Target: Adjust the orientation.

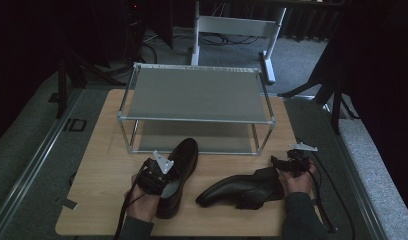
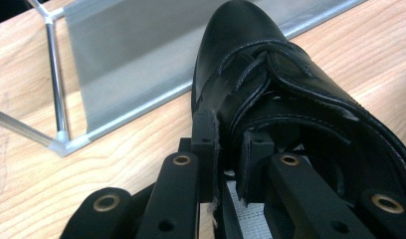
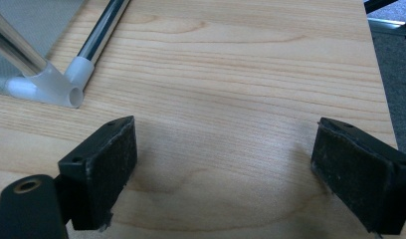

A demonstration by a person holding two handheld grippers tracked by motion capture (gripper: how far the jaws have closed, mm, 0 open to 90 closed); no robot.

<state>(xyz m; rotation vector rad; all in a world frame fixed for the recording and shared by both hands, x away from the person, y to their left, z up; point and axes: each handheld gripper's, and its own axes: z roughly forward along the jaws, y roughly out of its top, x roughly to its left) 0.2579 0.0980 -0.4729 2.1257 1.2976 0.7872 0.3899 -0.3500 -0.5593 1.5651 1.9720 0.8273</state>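
Nearest the person, two dark-sleeved forearms come in over the front edge of the light wooden surface; the left hand-held gripper is clamped on the side wall of a black leather lace-up shoe, one pad outside the collar and one inside, as the left gripper view shows; that shoe stands with its heel toward the person and its toe pointing at the rack, the tip just at the rack's lower shelf; to the right, a second black leather shoe lies across the surface, its toe pointing left toward the first shoe and its heel beside the right hand; the right hand-held gripper stands wide open with nothing between its pads, hovering over bare wood just behind that heel, its cable trailing off the right edge; beyond both shoes, in the middle of the surface, stands a two-shelf shoe rack of thin metal tubes with grey fabric shelves, white plastic joints at its corners, both shelves bare; past the surface's far edge the room is dim, with grey carpet, dark stand legs on either side, and the white metal foot of a frame with cables lying around it.
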